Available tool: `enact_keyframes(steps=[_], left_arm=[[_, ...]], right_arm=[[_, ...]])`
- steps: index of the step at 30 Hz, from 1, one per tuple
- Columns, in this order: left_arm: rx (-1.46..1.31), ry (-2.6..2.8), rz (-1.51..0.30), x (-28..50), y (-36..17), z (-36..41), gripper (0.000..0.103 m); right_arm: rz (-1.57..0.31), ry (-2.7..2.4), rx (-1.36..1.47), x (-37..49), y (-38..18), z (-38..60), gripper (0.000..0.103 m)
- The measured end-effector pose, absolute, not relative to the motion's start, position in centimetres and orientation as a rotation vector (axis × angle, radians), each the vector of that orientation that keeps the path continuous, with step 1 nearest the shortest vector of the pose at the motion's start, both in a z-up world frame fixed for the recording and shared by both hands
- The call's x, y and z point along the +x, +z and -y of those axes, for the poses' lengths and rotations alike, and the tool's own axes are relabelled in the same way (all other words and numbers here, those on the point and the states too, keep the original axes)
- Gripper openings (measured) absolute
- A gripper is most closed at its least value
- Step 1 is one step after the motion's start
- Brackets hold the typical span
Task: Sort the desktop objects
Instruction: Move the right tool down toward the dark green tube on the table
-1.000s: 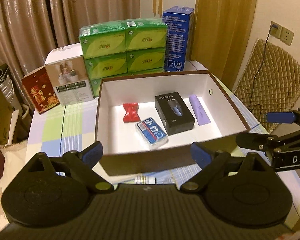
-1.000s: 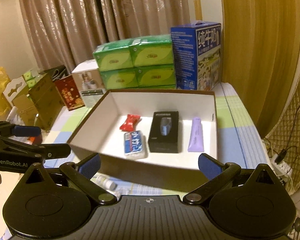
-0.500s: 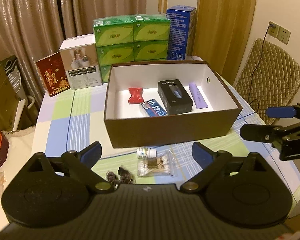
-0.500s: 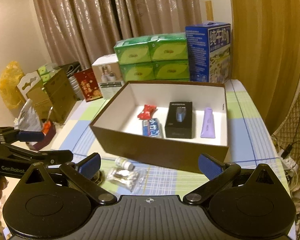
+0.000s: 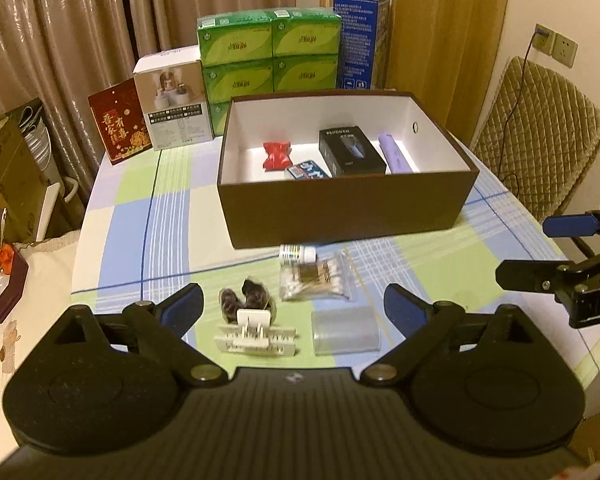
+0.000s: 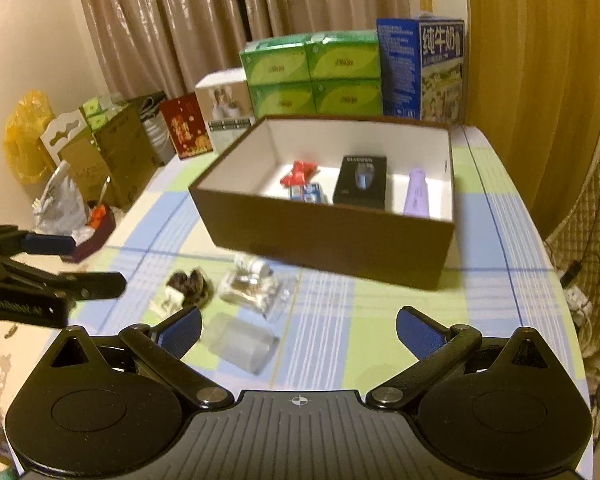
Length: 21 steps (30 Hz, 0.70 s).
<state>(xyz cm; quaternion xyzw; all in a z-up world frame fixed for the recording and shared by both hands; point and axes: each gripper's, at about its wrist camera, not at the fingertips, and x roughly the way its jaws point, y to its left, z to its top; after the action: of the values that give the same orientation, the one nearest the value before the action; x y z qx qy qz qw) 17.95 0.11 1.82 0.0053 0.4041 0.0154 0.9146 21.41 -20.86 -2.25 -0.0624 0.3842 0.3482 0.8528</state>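
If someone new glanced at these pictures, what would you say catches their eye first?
Probably the large brown box mid-table, open-topped, holding a red packet, a black carton and a lilac tube. Behind it rises a bright green stack of tissue packs beside a tall blue milk carton. In front, loose items lie on the checked cloth, including a bag of cotton swabs.

Bottle [image 5: 297, 253], swab bag [image 5: 315, 279], clip [image 5: 256, 336] before box [image 5: 348, 212]; cartons [image 5: 268, 60] behind.
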Motion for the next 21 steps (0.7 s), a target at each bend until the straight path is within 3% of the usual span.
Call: enact_keyframes(steps=[21], left_arm=[[0.02,0.017,-0.945,14.8,-2.9,0.3,0.095]], right_arm=[[-0.971,0.733,-0.176,18.7,-7.9,22.5,0.1]])
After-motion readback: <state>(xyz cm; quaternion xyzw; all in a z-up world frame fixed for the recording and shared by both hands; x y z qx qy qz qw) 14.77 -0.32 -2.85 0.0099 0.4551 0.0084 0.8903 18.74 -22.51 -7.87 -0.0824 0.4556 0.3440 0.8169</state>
